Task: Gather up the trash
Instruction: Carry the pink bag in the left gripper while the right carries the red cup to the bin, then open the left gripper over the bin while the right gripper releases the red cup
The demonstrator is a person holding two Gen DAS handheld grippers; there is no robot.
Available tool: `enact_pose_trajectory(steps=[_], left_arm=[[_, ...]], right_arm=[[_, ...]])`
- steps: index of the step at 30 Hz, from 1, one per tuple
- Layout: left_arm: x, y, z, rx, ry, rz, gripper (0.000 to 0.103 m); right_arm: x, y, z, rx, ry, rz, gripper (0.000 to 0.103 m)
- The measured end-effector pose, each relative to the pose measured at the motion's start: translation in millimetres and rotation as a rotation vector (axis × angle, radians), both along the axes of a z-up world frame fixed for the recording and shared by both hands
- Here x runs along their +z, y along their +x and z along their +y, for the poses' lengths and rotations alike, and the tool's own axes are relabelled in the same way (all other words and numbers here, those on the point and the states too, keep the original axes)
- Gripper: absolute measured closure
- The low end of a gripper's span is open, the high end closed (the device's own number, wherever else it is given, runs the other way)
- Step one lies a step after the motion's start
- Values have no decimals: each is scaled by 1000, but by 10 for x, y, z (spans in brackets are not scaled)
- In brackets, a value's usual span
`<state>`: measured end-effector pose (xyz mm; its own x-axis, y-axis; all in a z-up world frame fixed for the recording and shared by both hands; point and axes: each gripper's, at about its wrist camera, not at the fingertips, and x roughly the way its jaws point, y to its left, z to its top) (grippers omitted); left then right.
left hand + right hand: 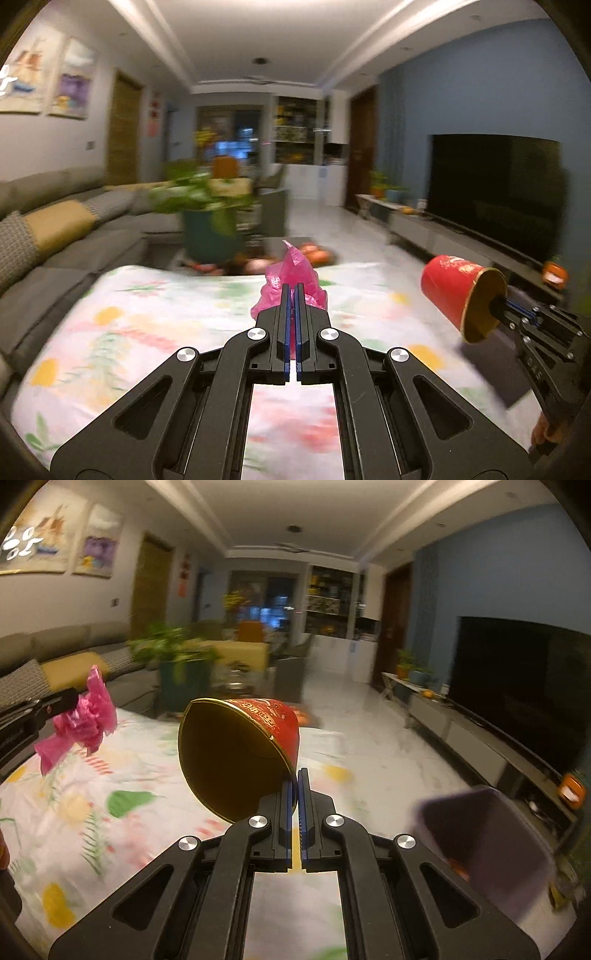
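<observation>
My left gripper (294, 286) is shut on a crumpled pink plastic bag (291, 275), held above a table with a floral cloth (147, 332). From the right wrist view the pink plastic bag (83, 716) hangs at the far left, off the left gripper's black fingers (55, 705). My right gripper (297, 771) is shut on the rim of a red paper cup (240, 753) with a gold inside, tilted on its side. In the left wrist view the red paper cup (454, 291) floats at the right, on the right gripper (517, 314).
A dark purple bin (491, 845) stands on the floor at the lower right of the floral table (110, 830). A grey sofa (55, 251) runs along the left, a potted plant (207, 221) stands beyond the table, and a TV (498, 195) on a low cabinet lines the right wall.
</observation>
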<state>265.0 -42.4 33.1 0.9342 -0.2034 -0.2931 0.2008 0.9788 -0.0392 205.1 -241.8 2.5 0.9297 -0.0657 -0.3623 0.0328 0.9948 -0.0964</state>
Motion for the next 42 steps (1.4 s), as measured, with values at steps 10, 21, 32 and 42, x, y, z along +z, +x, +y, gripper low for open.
enact_pose_trajectory(steps=[10, 21, 32, 42], left_arm=[[-88, -223, -1551, -346, -13, 14, 102], [-376, -117, -2648, -570, 5, 33, 102], [-585, 211, -2897, -581, -7, 79, 81], [-533, 238, -2451, -421, -45, 56, 27]], right_arm=[[-46, -551, -1529, -323, 98, -13, 99], [-301, -447, -2137, -414, 159, 20, 99], [-416, -235, -2254, -426, 177, 36, 99], [-475, -128, -2273, -389, 210, 25, 60]])
